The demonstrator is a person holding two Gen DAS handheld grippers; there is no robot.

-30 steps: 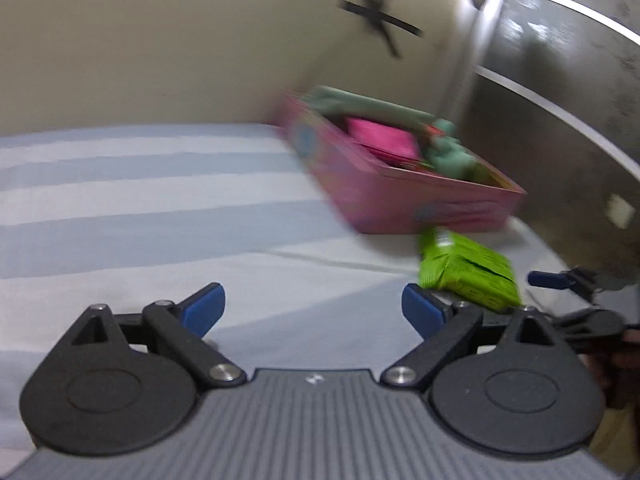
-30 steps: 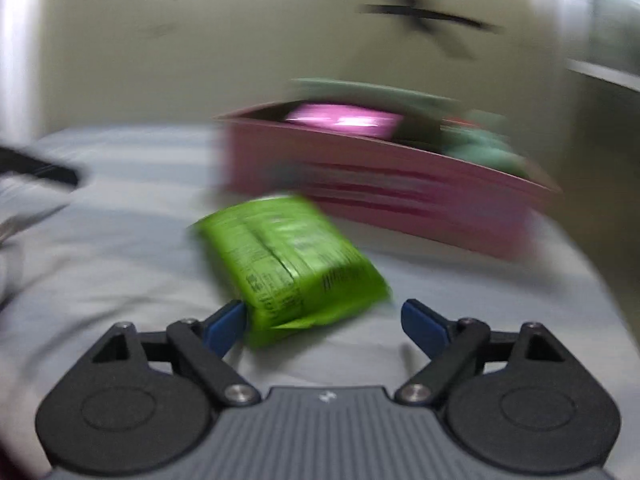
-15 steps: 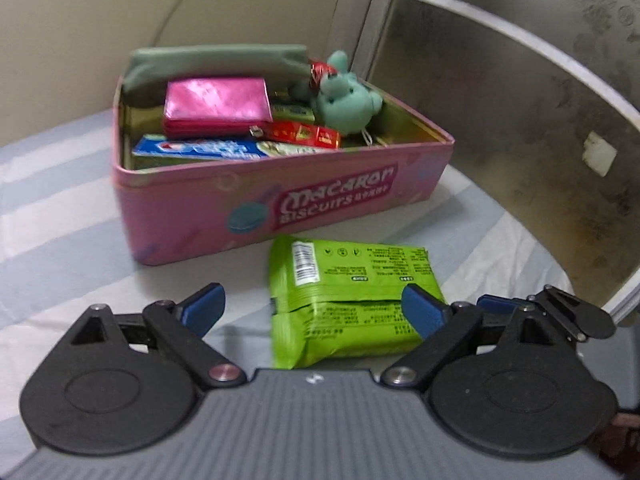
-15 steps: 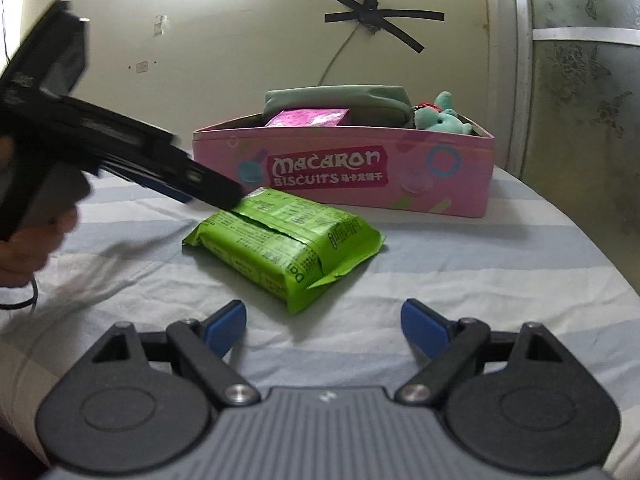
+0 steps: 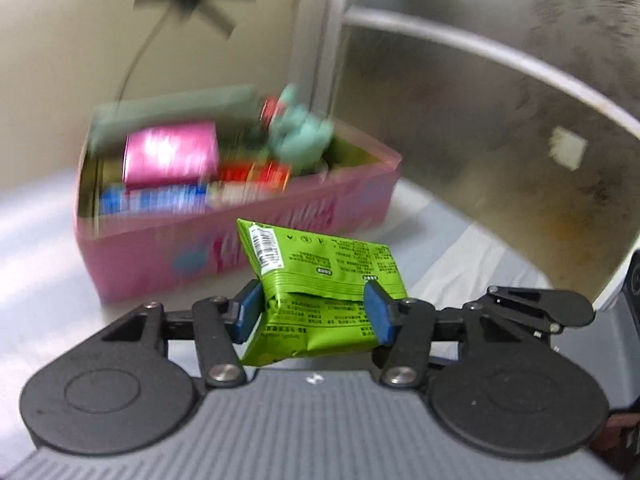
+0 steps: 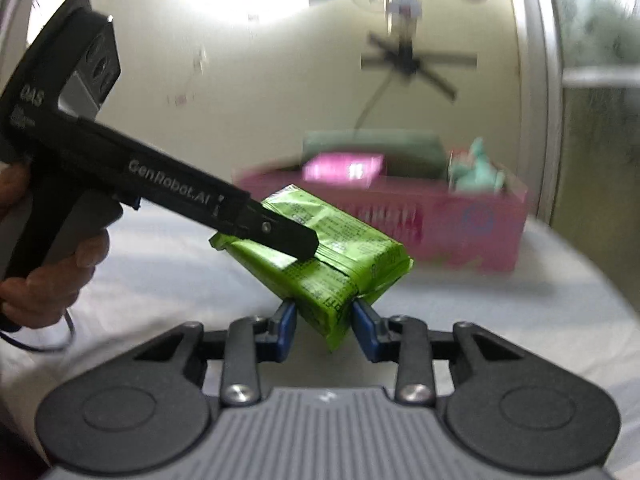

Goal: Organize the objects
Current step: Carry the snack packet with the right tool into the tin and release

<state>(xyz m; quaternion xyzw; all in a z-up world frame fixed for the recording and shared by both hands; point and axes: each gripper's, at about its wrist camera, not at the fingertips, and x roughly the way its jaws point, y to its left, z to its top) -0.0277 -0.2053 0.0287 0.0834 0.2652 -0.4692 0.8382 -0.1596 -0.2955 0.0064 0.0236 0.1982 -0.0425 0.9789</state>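
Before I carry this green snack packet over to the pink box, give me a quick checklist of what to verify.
1. Left tongs on the green packet: ok, jaws closing with the pads against both sides.
2. Right tongs on the packet: ok, jaws closing on its near corner.
3. Packet off the bedsheet: ok, held up between both tongs.
4. Room in the pink box: cannot tell; it looks crowded and blurred.
5. Path to the box: ok, nothing lies between.
6. Packet intact: creased at the grip; tears cannot tell.
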